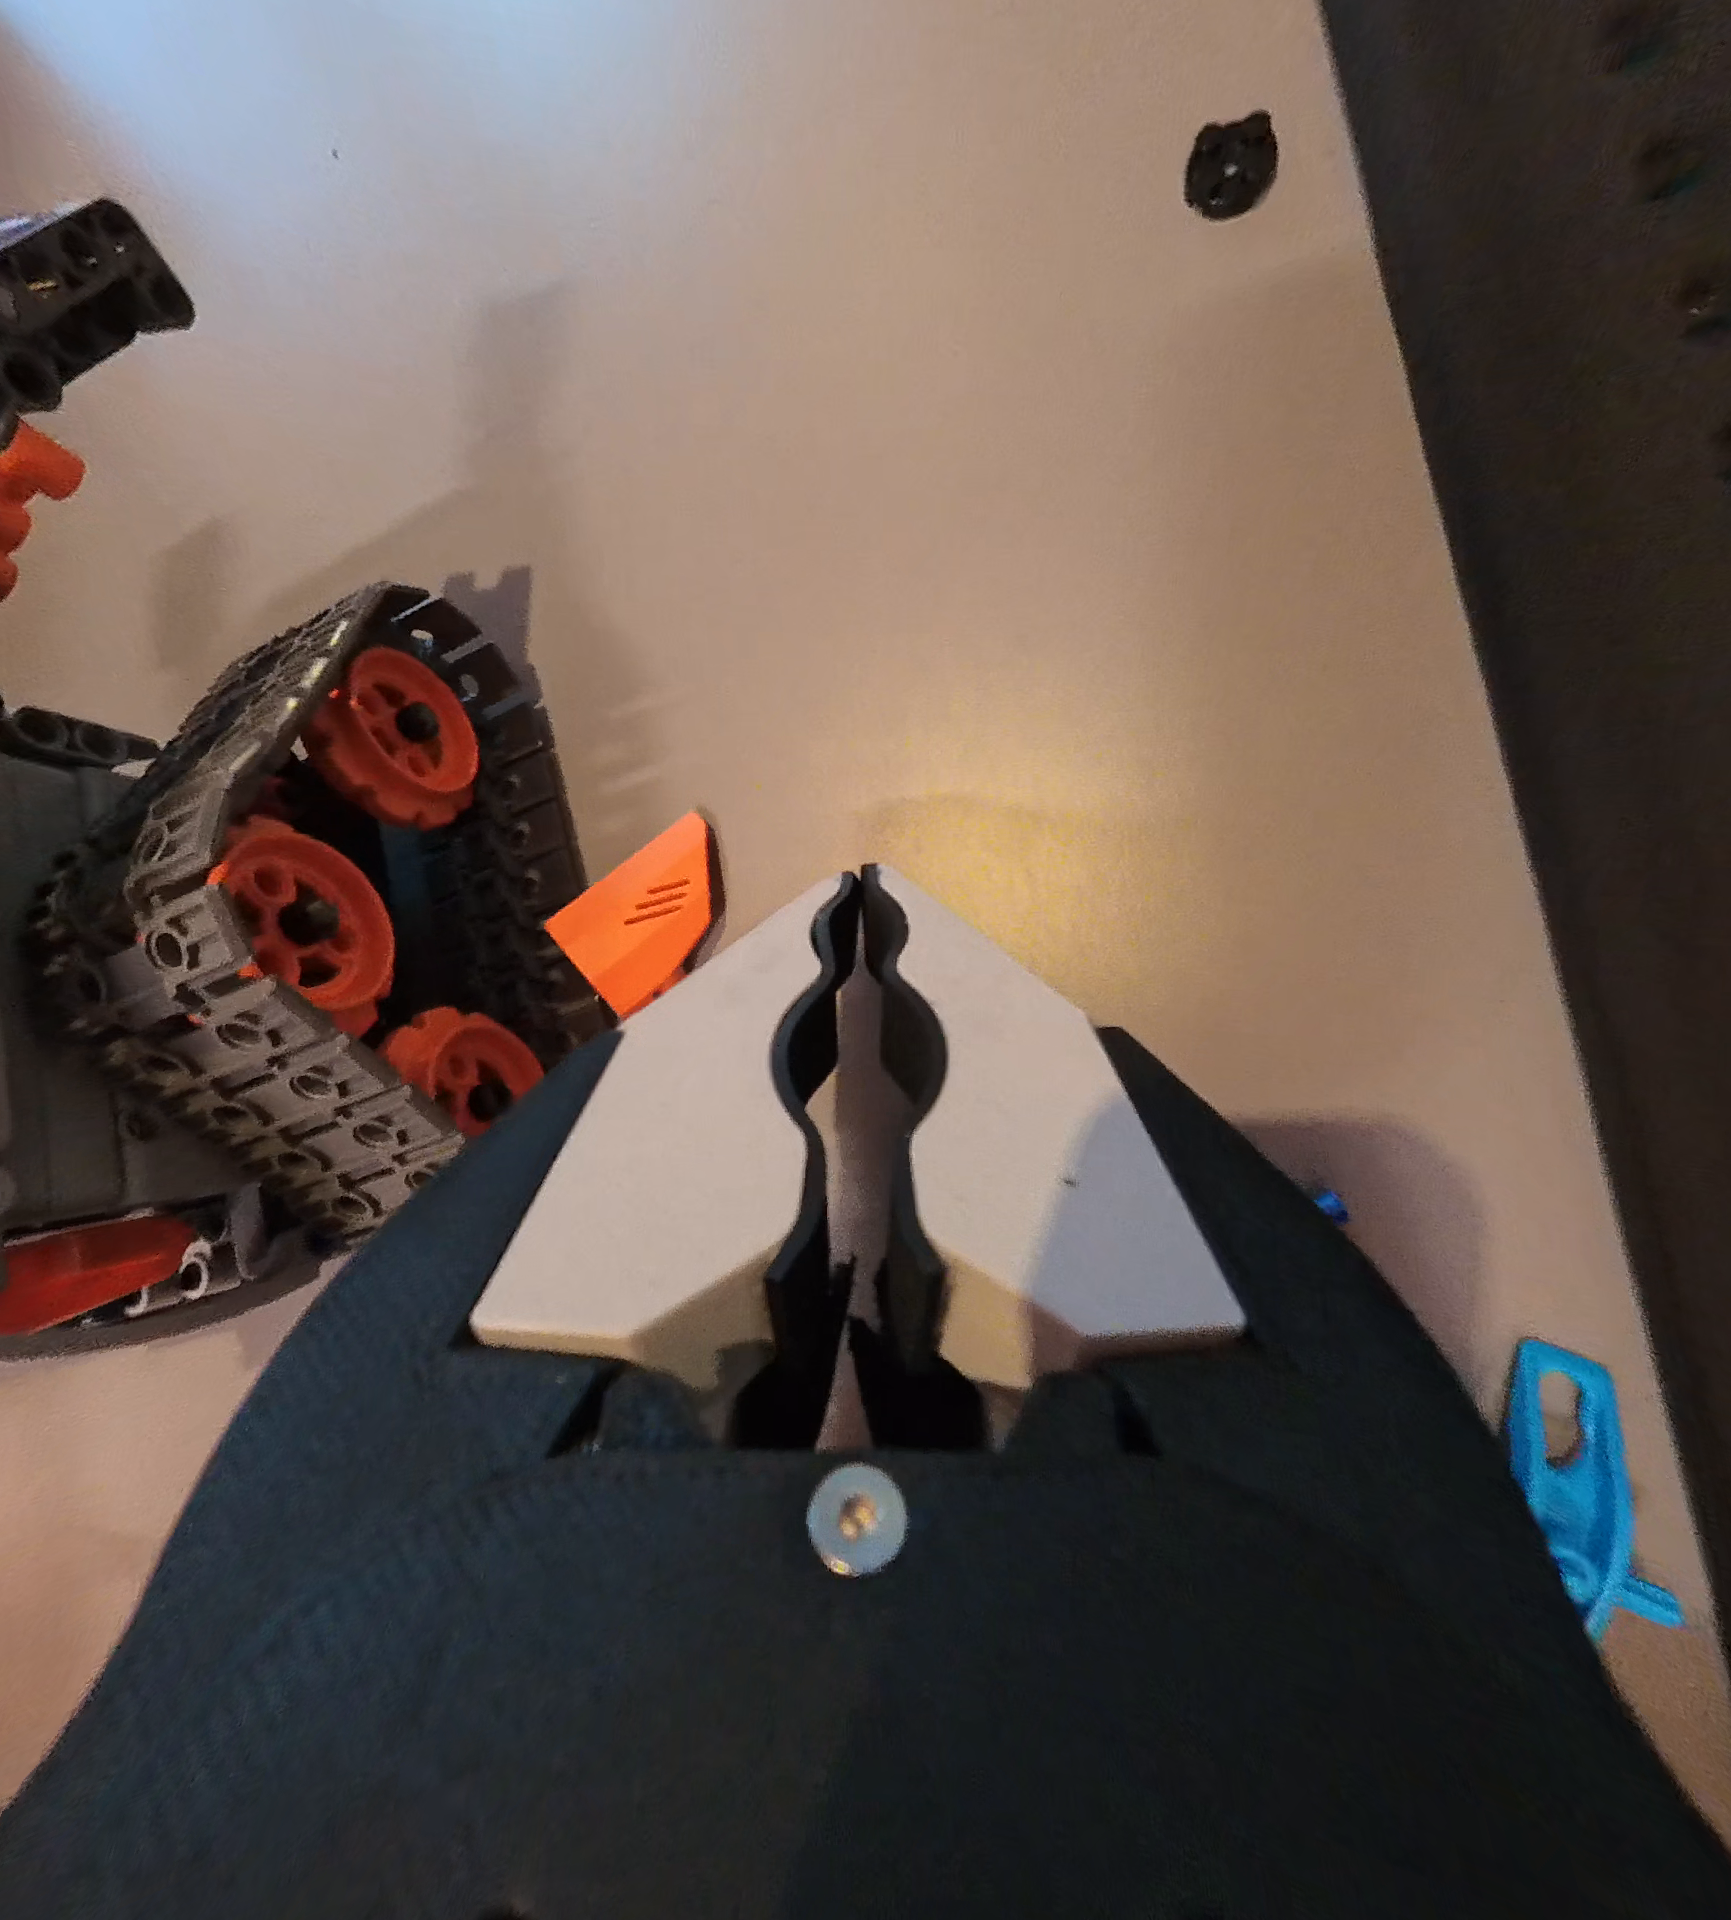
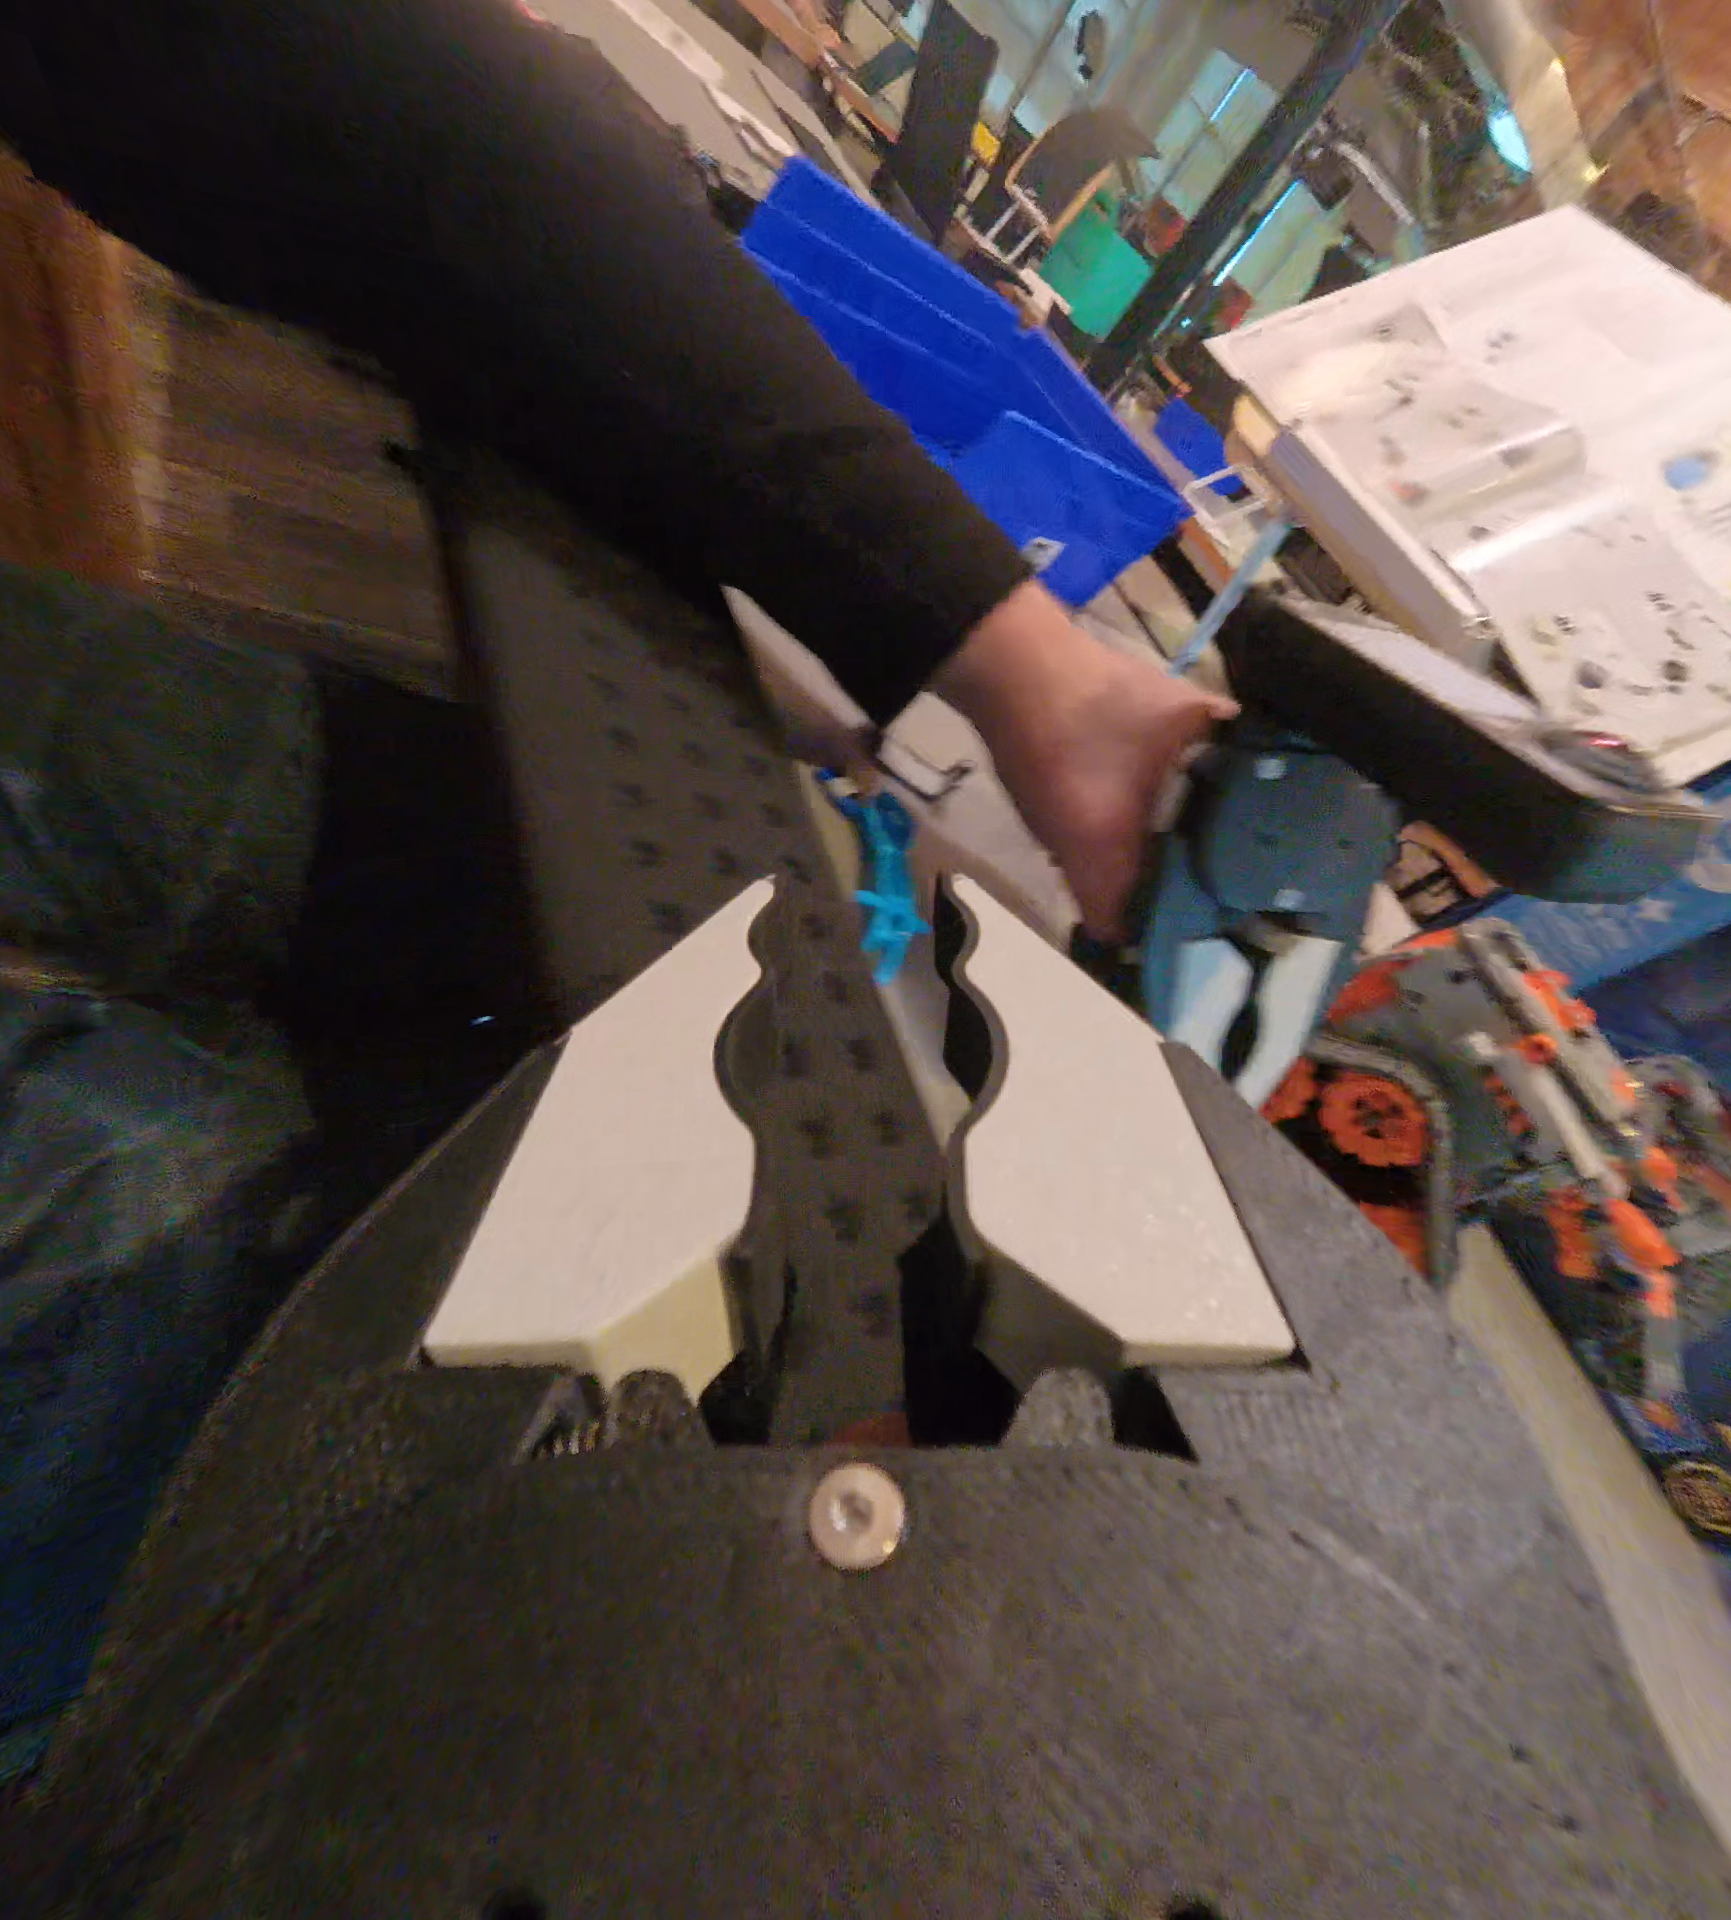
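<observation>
The left gripper has its two pale fingers pressed together at the tips, with nothing between them. It hangs over a cream tabletop. Just to its left lies a toy tracked vehicle built of grey and black bricks, tipped on its side so that the orange wheels inside the black track face the camera. An orange panel of the toy sits just beside the left fingertip. Farther off on the tabletop lies a small black round part. To the right a dark perforated mat borders the tabletop, and a bright blue plastic piece lies at its edge, near the gripper's body.

The right gripper stands with its fingers apart, a clear gap between the tips, and holds nothing. It is tilted and hangs above the same dark mat. The blue plastic piece shows beyond the gap between the fingertips, at the edge of the mat; whether the fingers touch it cannot be told. Past it, a person's hand in a black sleeve grips the other gripper's handle. To the right lies the toy vehicle, on a printed blue box. Above it an open instruction booklet rests on a stand, and blue bins stand behind the arm.
</observation>
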### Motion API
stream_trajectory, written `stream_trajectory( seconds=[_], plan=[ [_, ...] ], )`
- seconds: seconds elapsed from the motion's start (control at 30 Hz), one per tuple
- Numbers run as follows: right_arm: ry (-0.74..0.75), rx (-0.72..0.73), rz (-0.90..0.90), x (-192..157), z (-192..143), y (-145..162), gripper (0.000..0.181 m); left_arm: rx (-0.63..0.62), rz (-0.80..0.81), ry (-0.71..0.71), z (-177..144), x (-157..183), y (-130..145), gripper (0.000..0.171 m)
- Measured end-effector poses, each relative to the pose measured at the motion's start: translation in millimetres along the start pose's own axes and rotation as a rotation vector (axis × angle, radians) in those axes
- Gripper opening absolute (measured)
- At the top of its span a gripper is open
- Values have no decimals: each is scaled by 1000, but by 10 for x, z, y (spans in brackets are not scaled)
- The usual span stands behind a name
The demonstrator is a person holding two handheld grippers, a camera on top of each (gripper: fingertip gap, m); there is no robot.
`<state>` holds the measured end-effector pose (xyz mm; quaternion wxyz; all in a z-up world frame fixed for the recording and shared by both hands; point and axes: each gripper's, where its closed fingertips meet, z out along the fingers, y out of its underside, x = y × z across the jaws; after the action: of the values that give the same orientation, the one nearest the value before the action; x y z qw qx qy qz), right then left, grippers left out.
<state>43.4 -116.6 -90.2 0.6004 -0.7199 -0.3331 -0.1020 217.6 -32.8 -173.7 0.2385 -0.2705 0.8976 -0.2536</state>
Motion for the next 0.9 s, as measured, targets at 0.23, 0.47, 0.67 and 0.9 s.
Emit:
stream_trajectory(
  seconds=[0.23, 0.47, 0.67, 0.9],
  plan=[
    [-4, -1, 168, -345, -334, 79, 28, -13, -3, -102, -294, -72, -1, 11],
    [-16, 33, 256, -730, -491, 82, 29, 177, -157, -216, -1234, 294, -217, 34],
    [-197, -72, 288, -1328, -254, 48, 34, 331, -164, -260, -2001, 1493, -215, 25],
    [-579, -430, 410, -2344, 1122, 837, 38, 389, -339, -408, -2096, 2011, 637, 21]
  ],
)
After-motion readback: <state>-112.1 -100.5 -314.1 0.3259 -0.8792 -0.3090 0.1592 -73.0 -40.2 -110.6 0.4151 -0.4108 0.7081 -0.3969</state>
